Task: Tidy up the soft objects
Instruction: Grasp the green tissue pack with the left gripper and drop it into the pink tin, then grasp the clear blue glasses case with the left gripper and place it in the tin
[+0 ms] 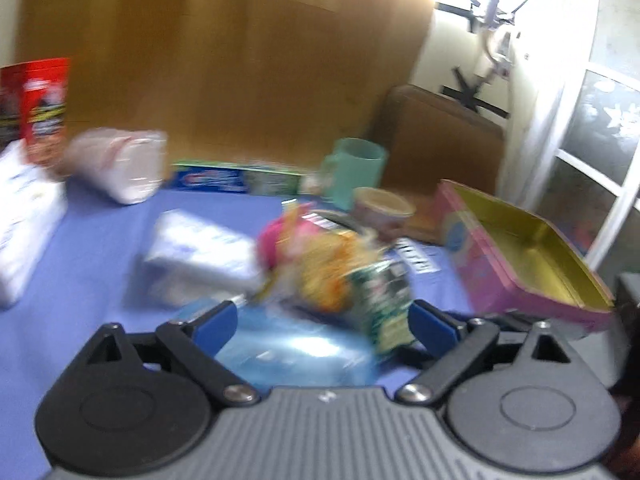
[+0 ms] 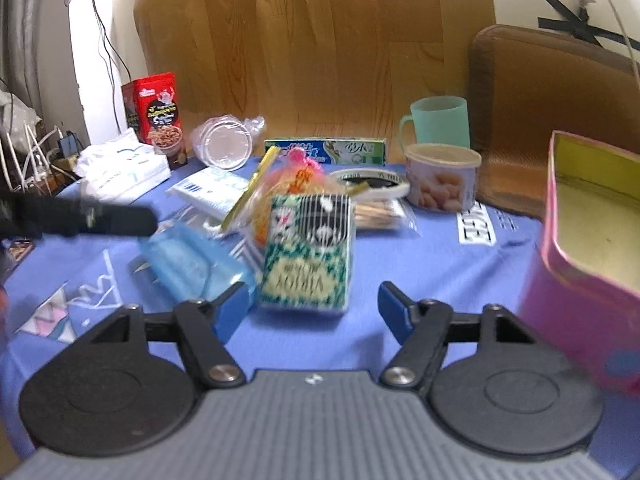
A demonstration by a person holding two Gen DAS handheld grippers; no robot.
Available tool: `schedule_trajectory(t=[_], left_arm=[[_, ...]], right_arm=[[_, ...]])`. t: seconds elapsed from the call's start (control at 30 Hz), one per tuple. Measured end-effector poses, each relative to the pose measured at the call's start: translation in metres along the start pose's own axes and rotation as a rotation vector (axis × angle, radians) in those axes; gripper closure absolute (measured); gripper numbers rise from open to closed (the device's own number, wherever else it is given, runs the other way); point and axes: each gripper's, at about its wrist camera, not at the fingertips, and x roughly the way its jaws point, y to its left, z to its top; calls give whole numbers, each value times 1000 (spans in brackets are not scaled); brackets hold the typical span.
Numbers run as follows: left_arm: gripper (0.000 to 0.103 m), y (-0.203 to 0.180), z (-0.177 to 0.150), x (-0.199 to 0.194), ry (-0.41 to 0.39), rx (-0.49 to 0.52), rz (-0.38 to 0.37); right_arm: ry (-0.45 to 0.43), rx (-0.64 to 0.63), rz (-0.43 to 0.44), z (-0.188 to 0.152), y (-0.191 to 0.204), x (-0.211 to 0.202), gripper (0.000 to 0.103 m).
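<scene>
My left gripper [image 1: 323,322] is open, low over a blue plastic pouch [image 1: 296,352] that lies between its fingers on the blue tablecloth [image 1: 92,280]. A green patterned tissue pack [image 1: 384,300] and a pink and yellow soft bundle [image 1: 304,252] lie just ahead; the view is blurred. My right gripper [image 2: 312,312] is open and empty, just short of the green tissue pack [image 2: 308,248]. The blue pouch [image 2: 192,260] lies to its left, the pink and yellow bundle [image 2: 288,184] behind the pack. The left gripper's arm [image 2: 80,216] shows as a dark bar at left.
An open pink tin [image 2: 588,248] stands at the right, also in the left wrist view [image 1: 520,256]. At the back are a red cereal box [image 2: 158,116], clear lids [image 2: 224,144], a toothpaste box [image 2: 326,150], a mint mug [image 2: 438,122] and a snack cup [image 2: 442,182]. White tissue packs [image 2: 124,168] lie left.
</scene>
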Motion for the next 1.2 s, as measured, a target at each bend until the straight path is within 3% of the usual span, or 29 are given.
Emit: schedule_trajectory(t=[0.1,0.17,0.2,0.23,0.33,0.47,0.67,0.77,0.87,1.0,1.1,1.2], left_arm=[[26,-14,13,36,59,41,-62],[41,-19,16,65,141,31,-86],[53,-21,15,77,180,16,-105],[53,-22,13,84,201,4,-105],[54,-33,11,81,180,-6,-126],[54,-65,21,57,104,46,-203],[48,-153,42,75,65,145,-352],[46,-196,42,103,79,172,-400],[41,-221,32,124,114,177,-402],[29,-219,21,130,143,158,-384],[18,-197,19,103,86,146,-371],[16,-164,16,65,11,155,-332]], right_arm=[[27,-12,6,3,0,14,33],[58,-3,21,3,-4,23,36],[67,13,43,2,-6,26,45],[74,31,80,1,-9,27,55],[57,64,89,0,-11,21,60],[-69,43,23,-1,-12,-16,61],[-259,89,-174,1,-51,-78,61],[-281,147,-266,-3,-80,-97,61],[-274,218,-344,-11,-107,-109,58],[-252,301,-411,-22,-121,-113,46],[-294,320,-417,-28,-117,-121,35],[-342,301,-399,-28,-104,-125,35]])
